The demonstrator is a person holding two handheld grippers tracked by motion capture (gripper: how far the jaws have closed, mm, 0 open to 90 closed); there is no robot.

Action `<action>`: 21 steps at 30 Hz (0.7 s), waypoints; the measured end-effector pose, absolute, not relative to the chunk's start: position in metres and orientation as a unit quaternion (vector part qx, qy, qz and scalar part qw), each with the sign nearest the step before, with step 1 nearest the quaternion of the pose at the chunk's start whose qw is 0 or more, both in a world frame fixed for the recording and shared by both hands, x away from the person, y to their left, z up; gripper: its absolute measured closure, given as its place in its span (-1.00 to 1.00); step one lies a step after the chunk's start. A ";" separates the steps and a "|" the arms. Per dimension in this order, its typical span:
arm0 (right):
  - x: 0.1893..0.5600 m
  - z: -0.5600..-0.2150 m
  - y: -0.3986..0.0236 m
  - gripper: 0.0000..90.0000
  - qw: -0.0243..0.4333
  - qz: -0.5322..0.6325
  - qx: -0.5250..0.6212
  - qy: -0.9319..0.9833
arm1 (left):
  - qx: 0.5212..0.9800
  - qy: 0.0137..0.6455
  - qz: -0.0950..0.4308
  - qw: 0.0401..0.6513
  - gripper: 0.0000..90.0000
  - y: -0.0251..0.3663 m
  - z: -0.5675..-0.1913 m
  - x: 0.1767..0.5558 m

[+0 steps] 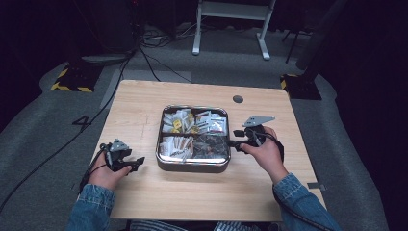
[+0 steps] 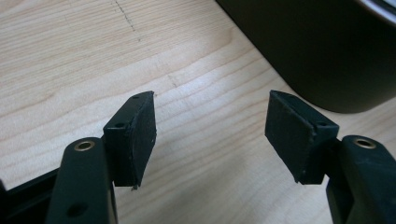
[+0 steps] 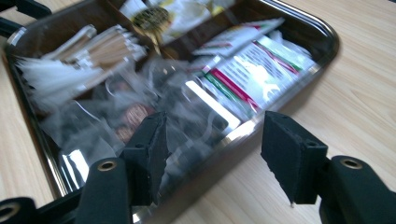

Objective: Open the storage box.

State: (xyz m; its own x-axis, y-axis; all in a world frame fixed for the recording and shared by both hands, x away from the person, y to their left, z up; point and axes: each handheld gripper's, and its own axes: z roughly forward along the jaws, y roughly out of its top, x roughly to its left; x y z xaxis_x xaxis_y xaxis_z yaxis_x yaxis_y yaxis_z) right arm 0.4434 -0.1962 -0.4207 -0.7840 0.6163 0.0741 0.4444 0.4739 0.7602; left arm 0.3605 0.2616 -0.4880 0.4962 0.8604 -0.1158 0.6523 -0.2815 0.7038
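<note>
From the high view, a square metal tray with four compartments (image 1: 193,166) sits in the middle of the pale wooden table (image 1: 144,101), packed with small sachets (image 1: 177,146). The left gripper (image 1: 138,162) rests on the table just beside the tray's left wall, while the right gripper (image 1: 235,138) hangs at the tray's right rim, near the compartment of dark clear-wrapped packets (image 1: 210,146).

In the left gripper view, the jaws stand apart with bare wood between them; the tray's dark outer wall (image 2: 322,51) fills the upper right, near but not touched.

In the right gripper view, the jaws stand apart over the tray's rim (image 3: 243,128), nothing pressed between the pads (the frame is blurred, so fine detail is uncertain). Red-and-green printed sachets (image 3: 254,70) lie just beyond.

The risk, as I judge it: the packets are slippery and piled loosely, so a pinch could take two at once or slide off; a low jaw could also catch the rim and shove the tray.
</note>
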 end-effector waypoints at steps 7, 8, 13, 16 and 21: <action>0.451 -0.415 -0.172 -0.08 0.103 0.409 0.289 0.860 | 0.787 0.481 0.148 0.357 -0.23 0.266 -0.485 0.353; 0.454 -0.413 -0.162 -0.08 0.101 0.407 0.282 0.863 | 0.786 0.479 0.146 0.362 -0.23 0.266 -0.483 0.352; 0.459 -0.411 -0.142 -0.07 0.101 0.400 0.270 0.870 | 0.784 0.474 0.146 0.373 -0.22 0.263 -0.478 0.352; 0.461 -0.411 -0.135 -0.07 0.101 0.397 0.267 0.873 | 0.784 0.473 0.145 0.374 -0.23 0.263 -0.476 0.354; 0.466 -0.416 -0.116 -0.10 0.095 0.397 0.261 0.875 | 0.783 0.474 0.140 0.378 -0.22 0.261 -0.474 0.357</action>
State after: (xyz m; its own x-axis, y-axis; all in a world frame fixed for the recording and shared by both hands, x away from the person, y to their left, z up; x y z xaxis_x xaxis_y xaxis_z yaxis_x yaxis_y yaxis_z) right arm 0.4656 -0.1160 -0.4156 -0.8461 0.5314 0.0417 0.3811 0.5484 0.7443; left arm 0.3566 0.2609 -0.4745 0.5125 0.8472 -0.1397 0.6360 -0.2652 0.7247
